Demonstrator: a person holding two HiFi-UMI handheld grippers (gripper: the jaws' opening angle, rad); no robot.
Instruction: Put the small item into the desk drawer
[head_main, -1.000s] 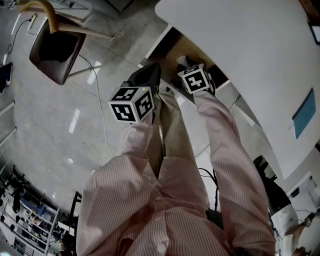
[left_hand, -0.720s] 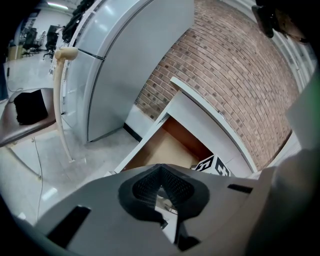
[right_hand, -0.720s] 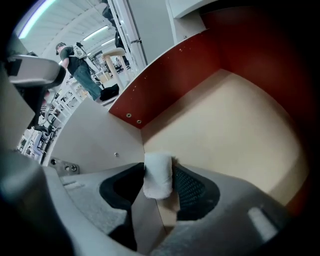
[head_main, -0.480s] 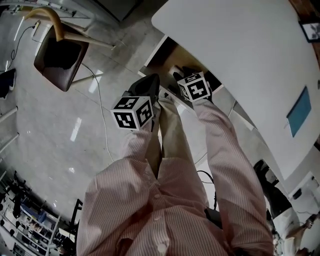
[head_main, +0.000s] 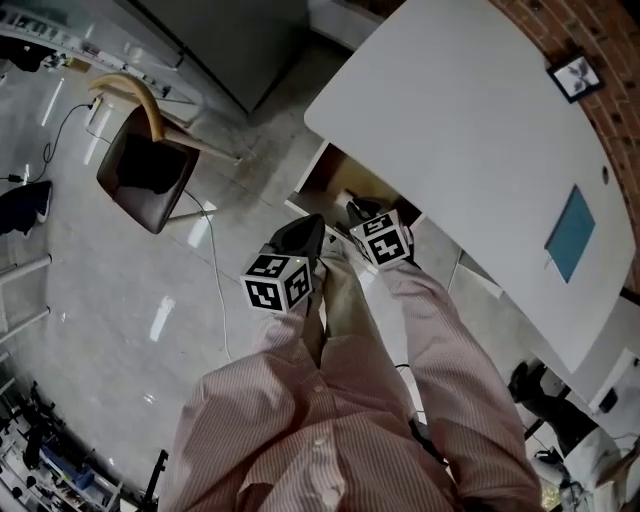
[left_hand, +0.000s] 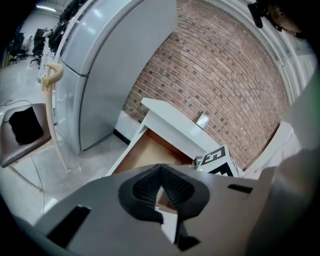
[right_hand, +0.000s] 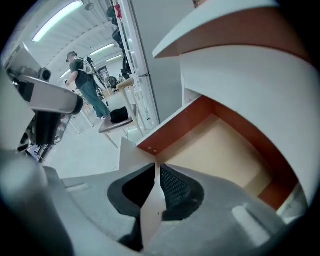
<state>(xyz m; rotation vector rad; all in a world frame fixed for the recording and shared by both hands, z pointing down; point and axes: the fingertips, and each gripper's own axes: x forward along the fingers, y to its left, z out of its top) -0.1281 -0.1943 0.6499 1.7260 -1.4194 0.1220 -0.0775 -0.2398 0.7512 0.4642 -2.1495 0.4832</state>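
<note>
Right gripper (right_hand: 156, 169) jaws, just closing, pinch a thin pale sheet (right_hand: 150, 210) near the open wooden drawer (right_hand: 225, 150); left gripper (left_hand: 160, 167) jaws closed, empty.

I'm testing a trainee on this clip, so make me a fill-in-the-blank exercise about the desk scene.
1. The drawer of the desk stands ____.
2. The right gripper, its jaws just now closing, pinches a thin card; the left gripper holds ____.
3. The wall behind the desk is ____.
4. In the head view the chair stands ____ of the desk.
Missing words: open; nothing; brick; left.
</note>
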